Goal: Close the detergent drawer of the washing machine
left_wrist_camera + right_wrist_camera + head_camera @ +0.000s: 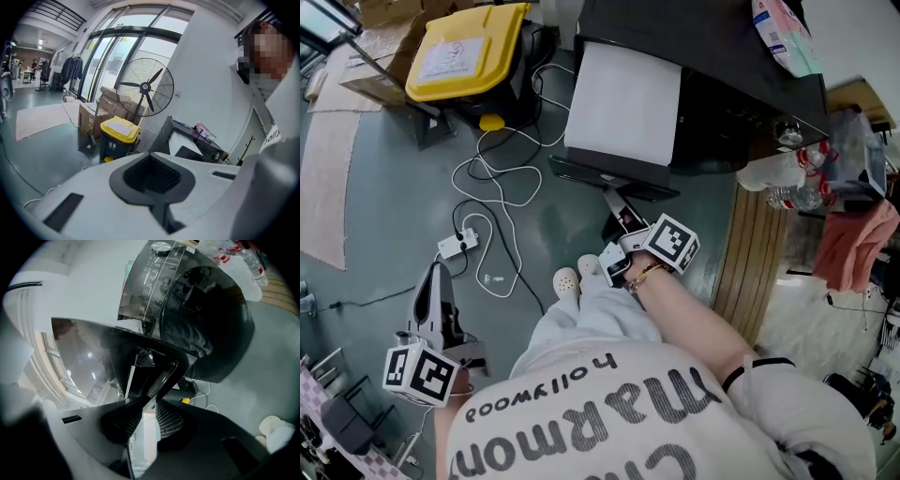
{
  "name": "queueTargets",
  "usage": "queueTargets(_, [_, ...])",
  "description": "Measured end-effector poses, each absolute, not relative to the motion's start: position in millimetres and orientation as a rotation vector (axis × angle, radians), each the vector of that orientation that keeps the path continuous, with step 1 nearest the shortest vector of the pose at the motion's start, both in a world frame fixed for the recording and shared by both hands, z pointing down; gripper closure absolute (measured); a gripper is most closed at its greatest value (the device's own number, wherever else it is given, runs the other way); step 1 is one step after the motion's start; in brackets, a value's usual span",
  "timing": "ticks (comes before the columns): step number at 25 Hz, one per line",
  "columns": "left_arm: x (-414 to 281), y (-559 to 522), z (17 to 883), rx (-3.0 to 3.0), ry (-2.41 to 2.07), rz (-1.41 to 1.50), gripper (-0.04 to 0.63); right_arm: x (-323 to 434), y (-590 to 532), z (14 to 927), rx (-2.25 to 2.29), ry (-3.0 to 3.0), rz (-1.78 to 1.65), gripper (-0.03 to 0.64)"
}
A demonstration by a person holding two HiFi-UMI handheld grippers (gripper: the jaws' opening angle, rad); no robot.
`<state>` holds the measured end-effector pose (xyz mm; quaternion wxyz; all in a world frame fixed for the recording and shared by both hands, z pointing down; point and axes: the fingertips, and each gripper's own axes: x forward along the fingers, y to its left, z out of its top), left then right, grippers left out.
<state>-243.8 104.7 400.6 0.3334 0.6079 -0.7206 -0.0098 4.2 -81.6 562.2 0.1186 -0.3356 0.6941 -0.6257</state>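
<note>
The washing machine [623, 103] stands ahead with a white top and a dark front. In the right gripper view its round dark door [206, 319] and control panel [150, 277] fill the upper part. The glossy black front of the detergent drawer [150, 369] sticks out toward me. My right gripper [145, 416] [616, 220] is at that drawer front, whose lower edge reaches down between the fingertips. A narrow gap still shows between the pads. My left gripper [434, 277] [157, 197] hangs low at the left over the floor, far from the machine, shut and holding nothing.
A bin with a yellow lid [467, 52] and cardboard boxes stand left of the machine. White cables [502, 178] and a power strip [457, 246] lie on the floor. A big fan [145, 86] stands behind the bin. Water bottles [787, 183] and a pink cloth [858, 244] are at the right.
</note>
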Motion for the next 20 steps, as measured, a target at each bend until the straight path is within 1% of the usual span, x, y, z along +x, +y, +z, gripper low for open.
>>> queueTargets(20, [-251.3,104.9,399.4,1.563,-1.905,-0.050,0.588,1.2,-112.0,559.4,-0.996,1.997,-1.824,0.515])
